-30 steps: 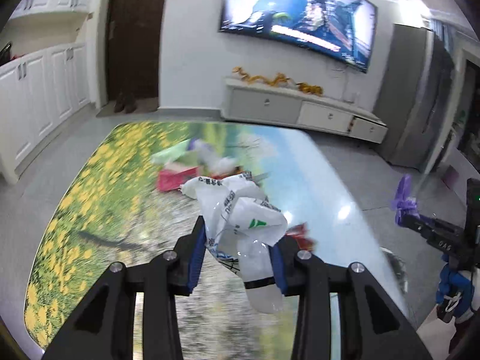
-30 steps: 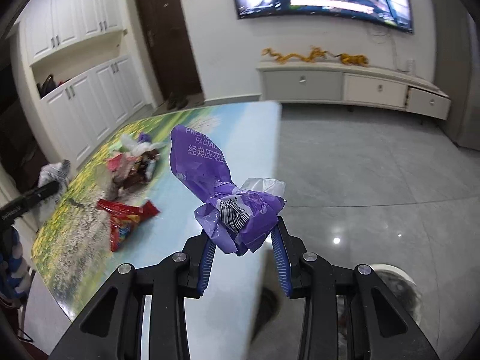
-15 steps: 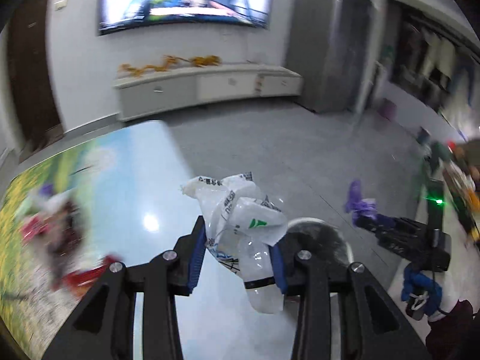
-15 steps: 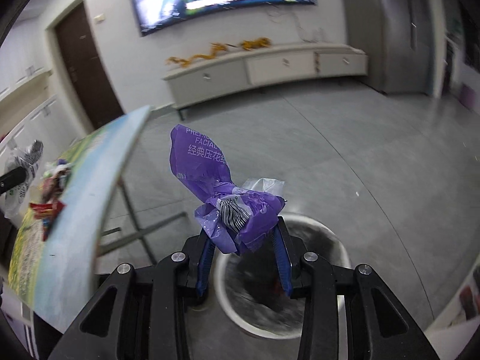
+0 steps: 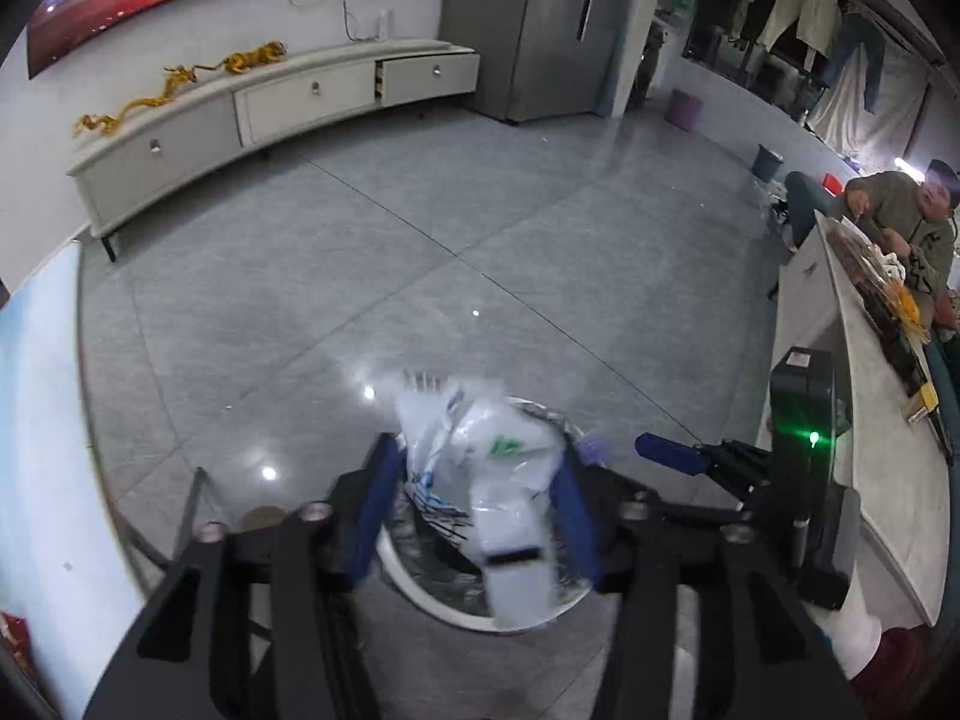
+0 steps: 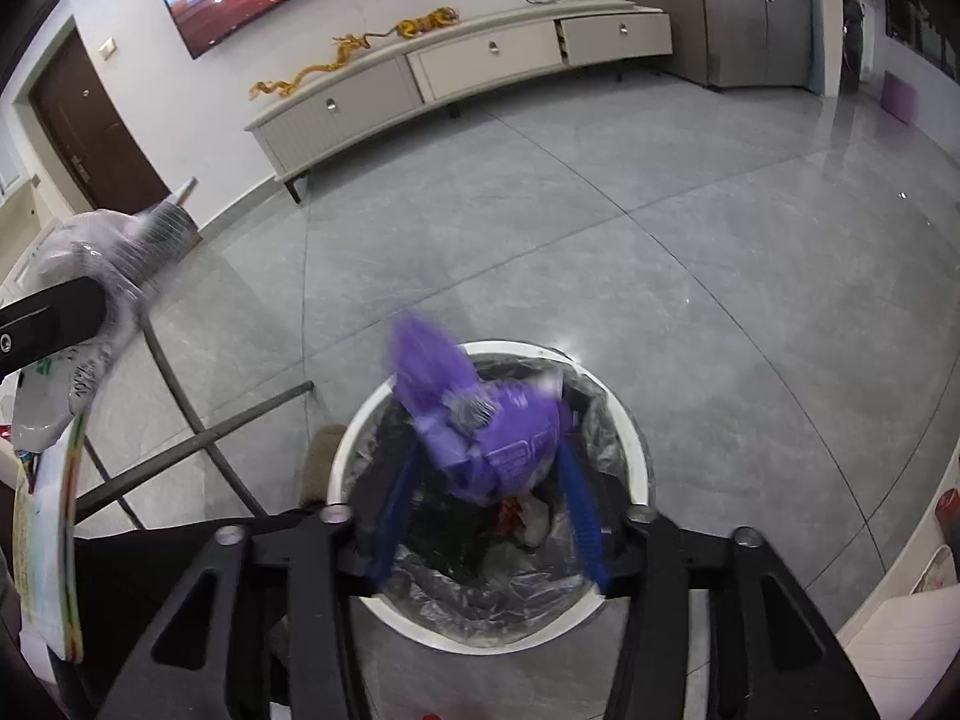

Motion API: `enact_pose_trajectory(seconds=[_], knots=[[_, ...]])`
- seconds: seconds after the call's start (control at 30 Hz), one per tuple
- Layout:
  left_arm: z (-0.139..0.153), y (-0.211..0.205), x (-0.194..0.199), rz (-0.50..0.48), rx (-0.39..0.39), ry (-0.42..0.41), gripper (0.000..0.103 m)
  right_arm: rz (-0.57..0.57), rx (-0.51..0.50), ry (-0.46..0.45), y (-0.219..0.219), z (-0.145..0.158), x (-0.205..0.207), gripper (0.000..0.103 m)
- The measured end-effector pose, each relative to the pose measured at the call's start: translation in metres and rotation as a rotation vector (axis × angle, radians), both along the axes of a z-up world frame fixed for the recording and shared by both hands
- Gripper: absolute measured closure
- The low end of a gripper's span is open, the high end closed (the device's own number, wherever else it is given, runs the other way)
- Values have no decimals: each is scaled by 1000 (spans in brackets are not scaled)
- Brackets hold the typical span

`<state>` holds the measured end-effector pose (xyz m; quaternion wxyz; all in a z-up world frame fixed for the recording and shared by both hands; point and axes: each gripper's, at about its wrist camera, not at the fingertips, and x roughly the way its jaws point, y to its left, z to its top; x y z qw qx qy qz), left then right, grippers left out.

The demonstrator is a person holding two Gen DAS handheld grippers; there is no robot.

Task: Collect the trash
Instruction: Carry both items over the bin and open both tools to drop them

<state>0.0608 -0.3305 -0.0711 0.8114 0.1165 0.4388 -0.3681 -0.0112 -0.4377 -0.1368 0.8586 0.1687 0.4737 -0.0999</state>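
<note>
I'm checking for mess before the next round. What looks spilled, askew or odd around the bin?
Nothing is spilled on the floor by the white bin. The right claw is opening over it, with the purple wrapper loose between its jaws. One drawer of the TV cabinet stands slightly ajar.

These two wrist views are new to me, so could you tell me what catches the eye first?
The purple wrapper stands out, blurred between the right gripper's opening jaws, right above the white bin lined with a dark bag. In the left view, a white plastic wrapper sits between the left gripper's opening jaws over the same bin.
</note>
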Motion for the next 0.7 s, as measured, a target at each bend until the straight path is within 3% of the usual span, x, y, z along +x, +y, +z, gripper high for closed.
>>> enact_pose_trajectory(seconds=[0.27, 0.7], knots=[[4, -5, 1, 3, -17, -12, 43, -34, -8, 7, -11, 2, -8, 43], [34, 59, -11, 98, -61, -93, 43, -51, -40, -72, -8, 42, -21, 43]])
